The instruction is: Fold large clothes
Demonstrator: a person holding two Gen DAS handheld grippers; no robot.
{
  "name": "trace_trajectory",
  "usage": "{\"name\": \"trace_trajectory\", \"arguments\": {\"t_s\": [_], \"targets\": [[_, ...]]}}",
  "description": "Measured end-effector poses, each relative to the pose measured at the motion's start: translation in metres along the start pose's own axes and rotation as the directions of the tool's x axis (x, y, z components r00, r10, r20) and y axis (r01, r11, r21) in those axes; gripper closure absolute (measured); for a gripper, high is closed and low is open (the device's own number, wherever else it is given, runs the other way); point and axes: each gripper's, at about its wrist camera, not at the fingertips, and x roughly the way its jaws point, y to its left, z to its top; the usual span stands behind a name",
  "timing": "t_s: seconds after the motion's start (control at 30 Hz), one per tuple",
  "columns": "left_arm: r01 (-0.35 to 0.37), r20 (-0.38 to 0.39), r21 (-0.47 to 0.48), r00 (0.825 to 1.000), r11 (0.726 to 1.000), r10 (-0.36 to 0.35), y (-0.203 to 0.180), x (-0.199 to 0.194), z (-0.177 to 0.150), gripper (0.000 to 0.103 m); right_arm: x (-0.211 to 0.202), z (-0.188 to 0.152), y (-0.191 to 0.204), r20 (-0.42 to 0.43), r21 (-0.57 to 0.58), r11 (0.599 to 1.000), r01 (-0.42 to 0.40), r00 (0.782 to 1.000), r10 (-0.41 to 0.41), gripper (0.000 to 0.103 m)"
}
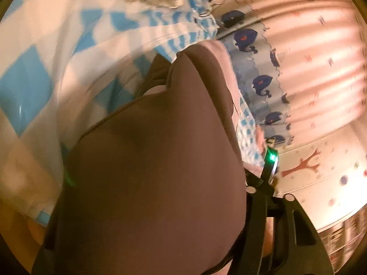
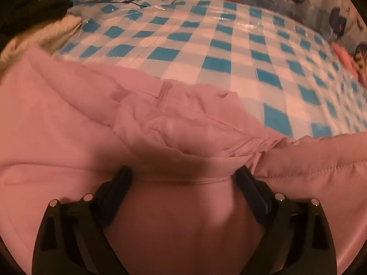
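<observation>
The right gripper [image 2: 181, 197] has its fingers [image 2: 251, 197] spread wide over the pink garment [image 2: 68, 126], a rumpled fold bunched between them, the pads seemingly not pressing it. The left gripper [image 1: 160, 206] is smothered by the same cloth, draped dark over the lens, so I cannot tell how its fingers stand. The garment lies at the near edge of the blue-and-white checked cover [image 2: 229, 52], with a whale-print fabric [image 1: 259, 84] at the far right.
</observation>
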Motion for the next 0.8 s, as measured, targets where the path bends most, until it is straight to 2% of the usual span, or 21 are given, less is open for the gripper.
{"name": "trace_trajectory", "arguments": {"t_s": [0.1,0.2,0.23,0.3,0.4,0.47,0.5,0.6,0.73,0.8], "targets": [[-0.007,-0.006,-0.004,1.0,1.0,0.007,0.0,-0.001,0.002,0.051,-0.016,-0.002,-0.01,-0.013,0.021,0.999,-0.043,0.999,0.043,0.014],[-0.009,-0.011,-0.006,1.0,1.0,0.009,0.003,-0.002,0.002,0.051,-0.071,-0.018,-0.006,0.083,-0.018,0.998,-0.067,0.994,0.068,0.014],[-0.008,-0.011,-0.006,1.0,1.0,0.008,0.004,-0.002,0.002,0.051,-0.093,-0.033,0.001,0.114,-0.051,0.997,-0.064,0.991,0.07,0.014],[-0.011,-0.007,-0.003,1.0,1.0,0.011,0.004,-0.003,0.0,0.051,-0.112,-0.053,0.012,0.119,-0.087,0.995,-0.05,0.991,0.06,0.013],[-0.013,-0.006,-0.004,1.0,1.0,0.013,0.001,-0.003,-0.001,0.05,-0.083,-0.079,0.031,0.023,-0.156,0.988,-0.015,1.0,0.019,0.01],[-0.024,-0.001,0.02,1.0,1.0,0.024,-0.005,-0.004,-0.003,0.05,-0.07,-0.084,0.031,0.055,-0.148,0.989,-0.002,0.998,0.01,0.007],[-0.027,0.001,0.024,1.0,0.999,0.027,-0.006,-0.005,-0.004,0.05,-0.066,-0.08,0.028,0.033,-0.126,0.992,-0.023,0.999,0.028,0.007],[-0.031,-0.002,0.016,1.0,0.999,0.031,-0.006,-0.008,-0.004,0.05,-0.079,-0.076,0.027,0.011,-0.11,0.994,-0.026,1.0,0.027,0.007],[-0.028,-0.006,0.021,1.0,0.999,0.028,-0.002,-0.014,-0.009,0.05,-0.124,-0.101,0.041,0.072,-0.137,0.99,-0.027,0.997,0.037,0.007],[-0.027,-0.01,0.026,1.0,0.999,0.027,-0.003,-0.013,-0.01,0.05,-0.111,-0.113,0.049,0.031,-0.154,0.988,-0.004,0.999,0.009,0.006]]}}
